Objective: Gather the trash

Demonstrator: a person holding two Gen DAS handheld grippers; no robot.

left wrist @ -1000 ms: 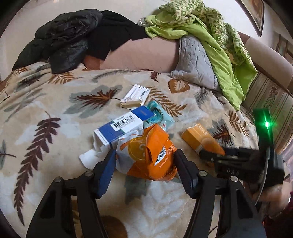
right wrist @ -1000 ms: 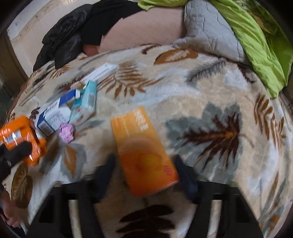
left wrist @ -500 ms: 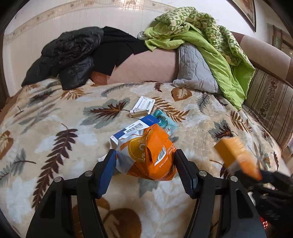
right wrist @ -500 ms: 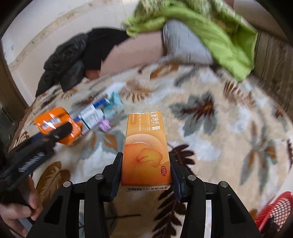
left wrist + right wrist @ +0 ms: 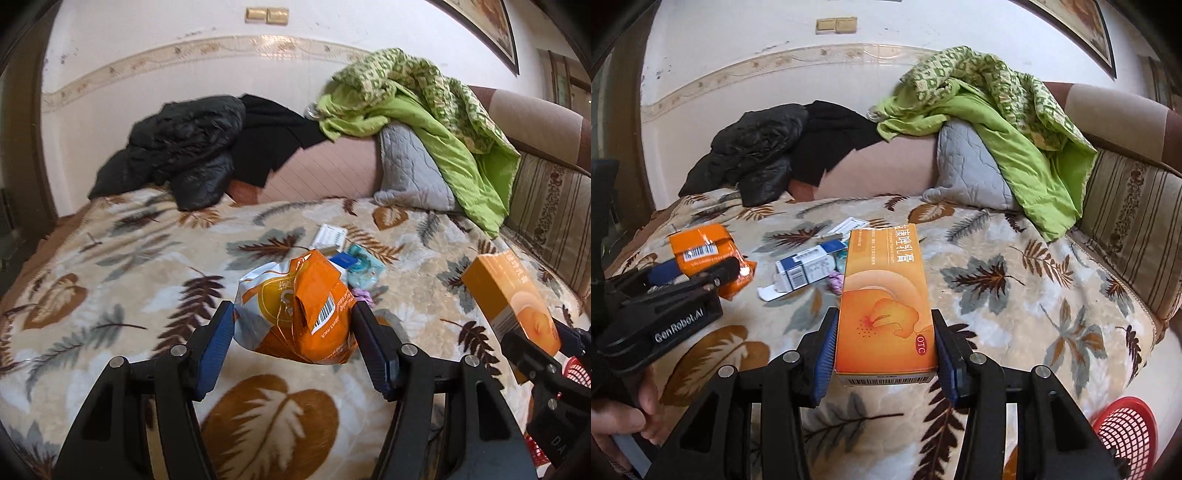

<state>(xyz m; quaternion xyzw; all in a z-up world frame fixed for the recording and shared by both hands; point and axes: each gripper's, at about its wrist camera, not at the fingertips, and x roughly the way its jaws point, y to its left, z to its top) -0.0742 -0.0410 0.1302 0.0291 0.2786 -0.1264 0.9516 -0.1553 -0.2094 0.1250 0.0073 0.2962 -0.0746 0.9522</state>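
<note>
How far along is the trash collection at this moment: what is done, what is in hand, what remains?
Done: nothing visibly binned; little of the red basket shows. In hand: the left hand-held gripper clamps the orange wrapper, the right hand-held gripper the orange box, both off the blanket. Left: the blue-and-white box, teal packet, white box and purple scrap.

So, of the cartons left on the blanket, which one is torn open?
The blue-and-white carton: its end flap hangs open toward the left tool. The white carton behind it lies flat, apparently closed.

A black jacket (image 5: 173,147) and green quilt (image 5: 424,110) lie heaped behind the leaf-patterned blanket (image 5: 110,266).
</note>
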